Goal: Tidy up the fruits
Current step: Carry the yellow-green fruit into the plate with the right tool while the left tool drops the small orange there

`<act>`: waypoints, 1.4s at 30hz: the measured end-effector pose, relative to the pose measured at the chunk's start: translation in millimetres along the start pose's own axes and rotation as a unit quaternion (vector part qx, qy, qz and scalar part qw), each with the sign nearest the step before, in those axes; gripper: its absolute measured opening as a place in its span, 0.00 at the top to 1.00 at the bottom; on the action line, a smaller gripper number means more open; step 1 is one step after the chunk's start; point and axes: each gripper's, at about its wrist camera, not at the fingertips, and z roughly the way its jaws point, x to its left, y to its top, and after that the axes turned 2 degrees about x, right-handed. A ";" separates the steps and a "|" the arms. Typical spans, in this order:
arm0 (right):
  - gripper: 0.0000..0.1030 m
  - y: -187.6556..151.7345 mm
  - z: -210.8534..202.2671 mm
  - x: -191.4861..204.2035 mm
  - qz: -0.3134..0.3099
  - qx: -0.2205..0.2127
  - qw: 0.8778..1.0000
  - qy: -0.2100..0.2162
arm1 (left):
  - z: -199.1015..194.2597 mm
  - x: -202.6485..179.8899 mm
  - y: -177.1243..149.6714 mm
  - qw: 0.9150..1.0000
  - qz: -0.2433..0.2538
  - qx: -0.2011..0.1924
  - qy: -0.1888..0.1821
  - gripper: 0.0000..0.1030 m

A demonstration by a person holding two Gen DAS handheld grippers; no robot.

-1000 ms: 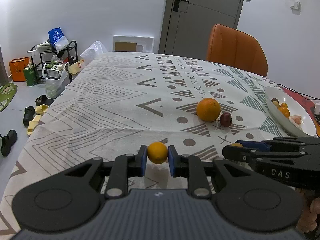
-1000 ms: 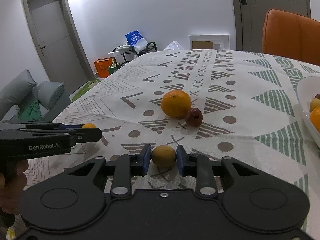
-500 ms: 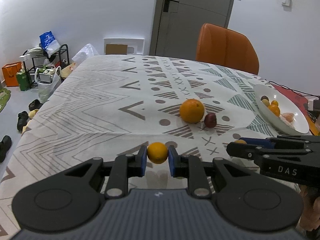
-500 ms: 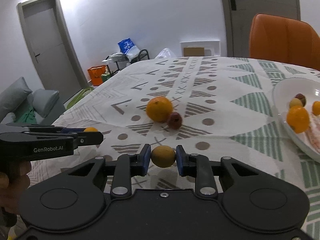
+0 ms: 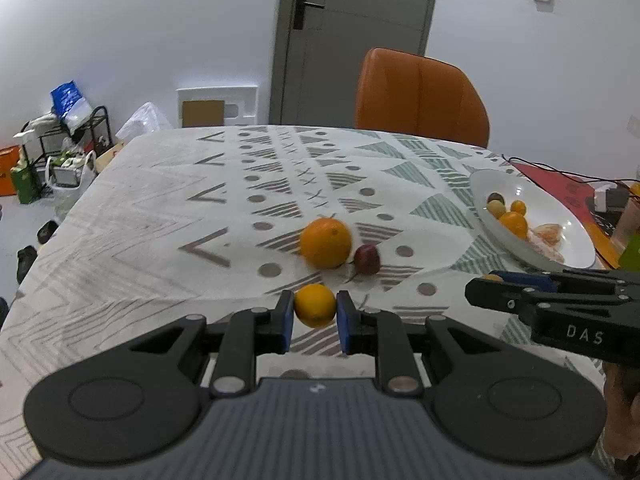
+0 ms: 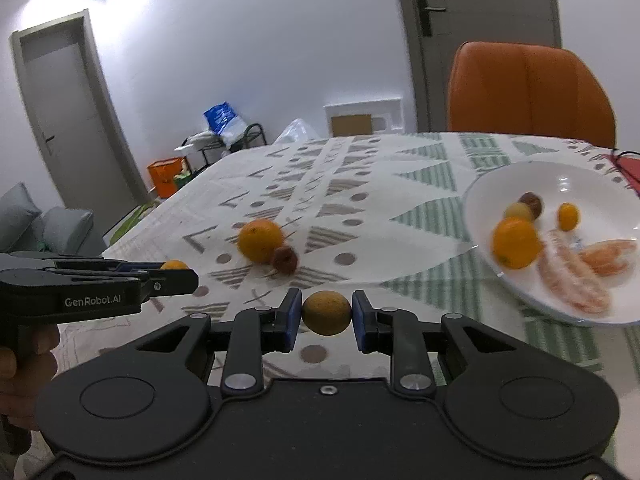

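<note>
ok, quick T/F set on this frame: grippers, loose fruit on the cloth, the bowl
1. The left gripper is shut on a small orange fruit. True.
2. The right gripper is open with nothing in it. False: it grips a dull yellow-brown fruit.
3. A large orange and a dark red fruit sit side by side on the tablecloth. True.
4. The white bowl holds no fruit. False: it holds several fruits and peeled segments.
5. An orange chair stands at the table's far side. True.
</note>
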 end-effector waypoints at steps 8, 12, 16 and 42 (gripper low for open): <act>0.75 2.3 -16.8 -21.6 0.013 -0.020 0.999 -0.025 | 2.2 -22.3 13.3 1.000 0.022 -0.013 -0.017 0.80; 0.75 3.8 -24.5 -31.9 0.019 -0.030 0.999 -0.036 | 3.3 -33.8 19.6 0.999 0.031 -0.021 -0.023 0.80; 0.75 5.4 -32.0 -42.8 0.026 -0.039 0.998 -0.047 | 3.6 -44.8 26.6 0.998 0.038 -0.028 -0.031 0.80; 0.75 -1.0 -56.6 -112.6 0.079 -0.070 0.990 -0.088 | 23.9 -111.0 51.9 0.994 0.092 -0.041 -0.053 0.80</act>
